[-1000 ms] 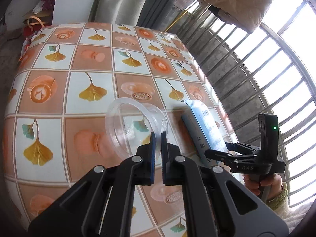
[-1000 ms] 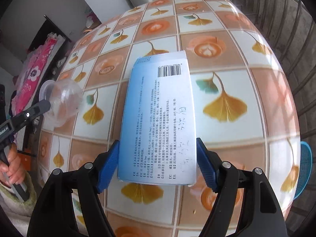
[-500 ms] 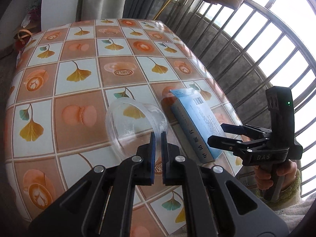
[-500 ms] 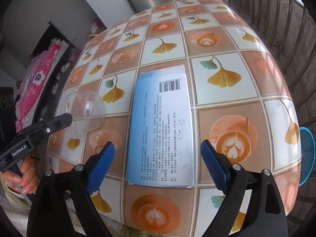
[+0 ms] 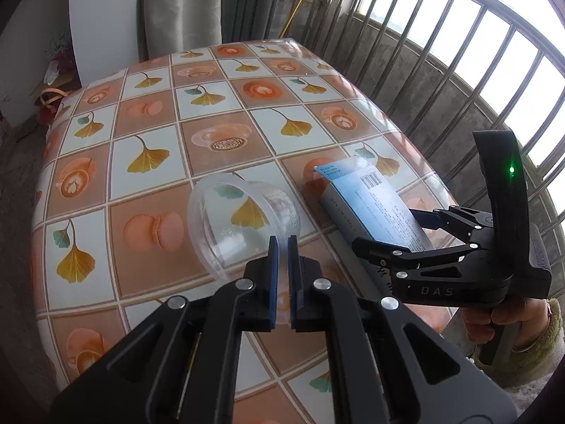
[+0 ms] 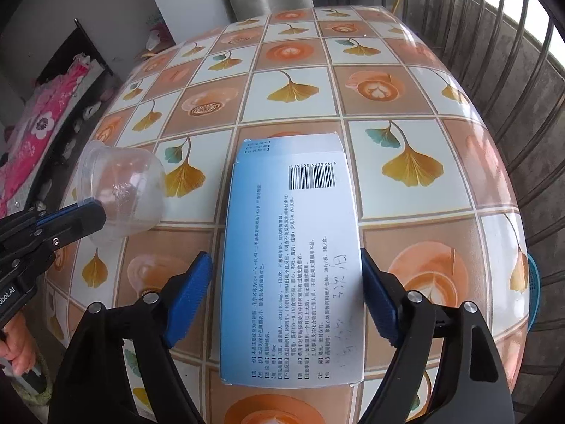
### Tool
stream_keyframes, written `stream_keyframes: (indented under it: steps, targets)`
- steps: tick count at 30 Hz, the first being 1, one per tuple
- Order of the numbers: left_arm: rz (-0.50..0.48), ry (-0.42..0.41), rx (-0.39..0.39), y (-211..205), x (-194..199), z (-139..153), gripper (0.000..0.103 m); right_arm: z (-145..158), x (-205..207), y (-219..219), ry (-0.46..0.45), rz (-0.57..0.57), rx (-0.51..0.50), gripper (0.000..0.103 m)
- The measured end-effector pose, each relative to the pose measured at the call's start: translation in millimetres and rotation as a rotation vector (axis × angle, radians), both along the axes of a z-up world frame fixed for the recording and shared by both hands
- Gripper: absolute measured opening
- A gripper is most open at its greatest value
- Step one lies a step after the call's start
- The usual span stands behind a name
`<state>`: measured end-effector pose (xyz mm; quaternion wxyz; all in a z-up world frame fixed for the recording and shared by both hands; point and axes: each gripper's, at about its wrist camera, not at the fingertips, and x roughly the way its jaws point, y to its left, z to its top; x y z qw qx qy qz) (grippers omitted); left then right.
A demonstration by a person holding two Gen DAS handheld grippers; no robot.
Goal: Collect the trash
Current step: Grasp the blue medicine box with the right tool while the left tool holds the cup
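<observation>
A clear plastic cup hangs tilted over the tiled table, and my left gripper is shut on its rim. From the right wrist the cup shows at the left with the left gripper on it. A blue-and-white medicine box lies flat on the table. My right gripper straddles its near half with the jaws closing. The right pad is at the box's edge and a small gap shows at the left pad. In the left wrist view the right gripper sits around the box.
Metal railing bars run close along the table's right side. A blue basket peeks out below the table's right edge. A pink floral cloth lies off to the left. A hand holds the right gripper's handle.
My right gripper let go of the box, drew back with its jaws wide, then came forward around the box again with them narrower. My left gripper carried the cup sideways and rolled.
</observation>
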<state>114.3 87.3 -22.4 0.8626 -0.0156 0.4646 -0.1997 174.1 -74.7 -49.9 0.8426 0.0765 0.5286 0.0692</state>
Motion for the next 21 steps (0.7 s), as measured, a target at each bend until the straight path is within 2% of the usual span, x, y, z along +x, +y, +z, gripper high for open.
stream_keyframes:
  steps: [6, 21]
  targets:
    - [-0.005, -0.015, 0.027, -5.0, -1.0, -0.2, 0.003, -4.7, -0.5, -7.0, 0.015, -0.028, 0.034, 0.071]
    - [0.004, -0.028, 0.044, -3.8, -0.5, 3.7, 0.003, -1.0, -2.8, -11.2, 0.006, -0.028, 0.096, 0.069]
